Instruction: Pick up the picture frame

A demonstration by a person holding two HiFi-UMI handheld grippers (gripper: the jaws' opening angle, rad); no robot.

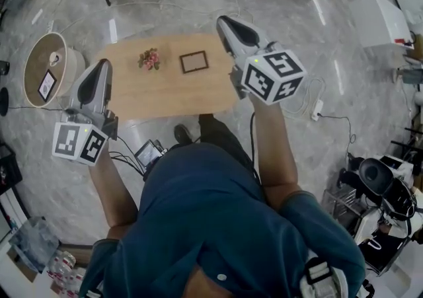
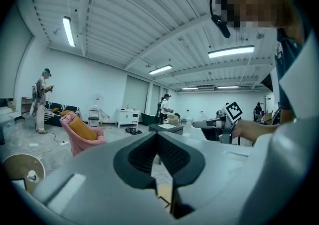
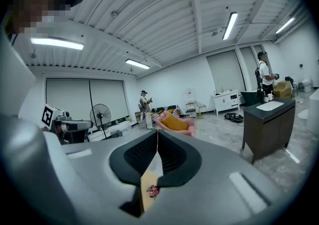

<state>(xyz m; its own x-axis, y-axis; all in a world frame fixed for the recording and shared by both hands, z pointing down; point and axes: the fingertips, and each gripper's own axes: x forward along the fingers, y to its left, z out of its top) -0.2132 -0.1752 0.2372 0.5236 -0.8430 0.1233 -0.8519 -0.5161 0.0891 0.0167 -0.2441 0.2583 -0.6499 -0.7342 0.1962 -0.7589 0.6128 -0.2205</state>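
Head view: shows a low wooden table (image 1: 165, 95) on the pale stone floor, straight ahead of the person and within reach of both arms. Holds the left gripper (image 1: 103, 64) and right gripper (image 1: 223, 21) raised over the table's two ends and pointing forward, probably a ready stance before any reach. Reads in each gripper view as jaws pressed together at the tips, gripping nothing (only a sliver of tabletop below). Places the picture frame (image 1: 194, 62) flat near the table's middle, dark-bordered, apart from both grippers and nearer the right; likely calls for opening first, then an edge grasp. Sets a pink flower sprig (image 1: 149, 59) beside it, not touching. Offers no legible brand or wording, only black-and-white square markers on the cubes.
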